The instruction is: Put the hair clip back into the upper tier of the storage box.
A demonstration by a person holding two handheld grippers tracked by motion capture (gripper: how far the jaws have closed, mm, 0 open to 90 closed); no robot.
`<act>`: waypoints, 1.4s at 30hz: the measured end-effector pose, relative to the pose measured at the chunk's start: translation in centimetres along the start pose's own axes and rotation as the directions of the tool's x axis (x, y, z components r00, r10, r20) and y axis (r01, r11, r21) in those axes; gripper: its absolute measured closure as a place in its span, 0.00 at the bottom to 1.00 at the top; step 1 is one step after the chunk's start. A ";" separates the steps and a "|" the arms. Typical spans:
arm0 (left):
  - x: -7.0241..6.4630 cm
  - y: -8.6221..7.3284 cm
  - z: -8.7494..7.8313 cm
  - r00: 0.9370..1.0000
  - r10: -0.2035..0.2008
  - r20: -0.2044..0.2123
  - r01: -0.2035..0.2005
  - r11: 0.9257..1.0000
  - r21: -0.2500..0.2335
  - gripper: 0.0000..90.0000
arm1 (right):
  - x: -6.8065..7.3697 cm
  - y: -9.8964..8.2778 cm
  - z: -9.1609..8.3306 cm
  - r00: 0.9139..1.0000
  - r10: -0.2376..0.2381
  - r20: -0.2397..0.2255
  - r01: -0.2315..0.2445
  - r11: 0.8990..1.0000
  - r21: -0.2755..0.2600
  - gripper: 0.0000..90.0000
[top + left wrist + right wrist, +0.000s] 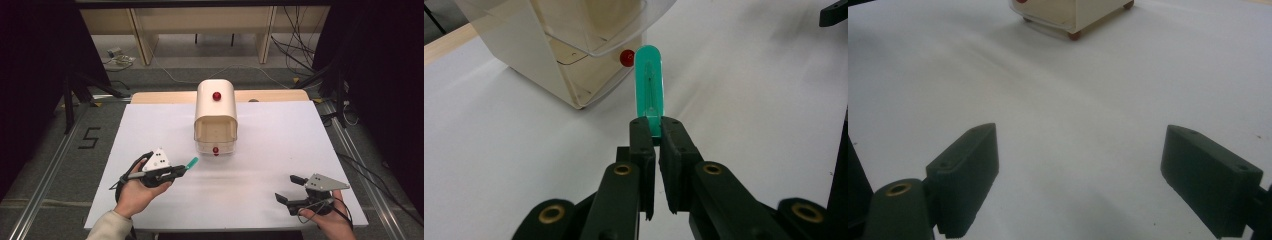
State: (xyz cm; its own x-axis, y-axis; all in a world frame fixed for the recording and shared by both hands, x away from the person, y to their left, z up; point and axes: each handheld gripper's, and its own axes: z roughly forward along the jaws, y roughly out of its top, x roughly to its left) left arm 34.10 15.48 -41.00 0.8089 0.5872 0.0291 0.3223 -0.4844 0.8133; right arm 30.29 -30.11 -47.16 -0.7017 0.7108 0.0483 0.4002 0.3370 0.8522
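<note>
Our left tool [652,131] is clamped on the near end of a green translucent stick [649,85], its far tip just short of the cream bin [215,116] at mid-worktop [280,150], whose front stands open. We judge the step is feeding the stick inside: keep it level, aim above the clear lip. Our right tool [1080,170] sits wide apart, empty, near right.

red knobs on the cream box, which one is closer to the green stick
The lower red knob, on the clear front flap facing the person. The other red knob sits up on the box's rounded top, farther from the green stick.
</note>
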 end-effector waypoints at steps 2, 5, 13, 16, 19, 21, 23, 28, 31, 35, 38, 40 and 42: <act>0.0 0.2 -0.1 1.000 0.002 0.002 -0.002 1.000 -0.001 0.94 | 0.0 0.0 0.0 1.000 0.001 0.002 -0.001 1.000 0.000 0.18; 0.0 0.5 -0.2 1.000 0.005 0.001 -0.005 1.000 -0.003 0.94 | 0.0 0.0 0.0 1.000 0.001 0.001 -0.001 1.000 0.000 0.18; 0.0 1.0 -0.5 1.000 0.001 0.003 -0.001 1.000 -0.009 0.94 | 0.0 0.0 0.0 1.000 0.001 0.000 -0.001 1.000 0.001 0.18; 0.0 1.1 -0.6 1.000 -0.002 0.003 0.002 1.000 -0.010 0.94 | 0.0 0.0 0.0 1.000 0.001 0.000 -0.001 1.000 0.001 0.18; 0.0 1.3 -0.7 1.000 0.003 0.006 -0.003 1.000 -0.009 0.94 | 0.0 0.0 0.0 1.000 0.000 0.001 0.000 1.000 0.001 0.18; 0.0 1.4 -0.8 1.000 0.004 0.006 -0.004 1.000 -0.008 0.94 | 0.0 0.0 0.0 1.000 0.002 0.002 -0.002 1.000 0.000 0.18; 0.0 1.5 -0.8 1.000 0.003 0.007 -0.003 1.000 -0.007 0.94 | 0.0 0.0 0.0 1.000 0.001 0.001 -0.001 1.000 0.002 0.18; 0.0 1.8 -1.0 1.000 0.004 0.009 -0.004 1.000 -0.009 0.94 | 0.0 0.0 0.0 1.000 0.001 0.001 -0.001 1.000 0.002 0.18; 0.0 2.0 -1.2 1.000 0.005 0.009 -0.005 1.000 -0.012 0.94 | 0.0 0.0 0.0 1.000 0.001 0.000 -0.001 1.000 0.000 0.18; 0.1 2.3 -1.3 1.000 0.007 0.010 -0.007 1.000 -0.012 0.94 | 0.0 0.0 0.1 1.000 0.001 -0.002 -0.001 1.000 -0.003 0.18; 0.1 2.5 -1.3 1.000 0.009 0.009 -0.009 1.000 -0.013 0.94 | 0.0 0.0 0.1 1.000 0.002 -0.002 -0.002 1.000 -0.003 0.18; 0.1 2.7 -1.4 1.000 0.007 0.010 -0.007 1.000 -0.012 0.94 | 0.0 0.0 0.0 1.000 0.001 -0.003 -0.001 1.000 -0.003 0.18; 0.1 2.9 -1.5 1.000 0.010 0.011 -0.010 1.000 -0.013 0.94 | 0.0 0.0 0.1 1.000 0.000 -0.003 0.000 1.000 -0.002 0.18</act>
State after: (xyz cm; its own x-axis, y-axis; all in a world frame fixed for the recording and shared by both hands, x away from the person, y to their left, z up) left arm 34.36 15.11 -37.82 0.8174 0.5752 0.0314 0.3075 -0.4819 0.8205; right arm 30.33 -30.10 -47.22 -0.7031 0.7093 0.0500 0.3992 0.3355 0.8533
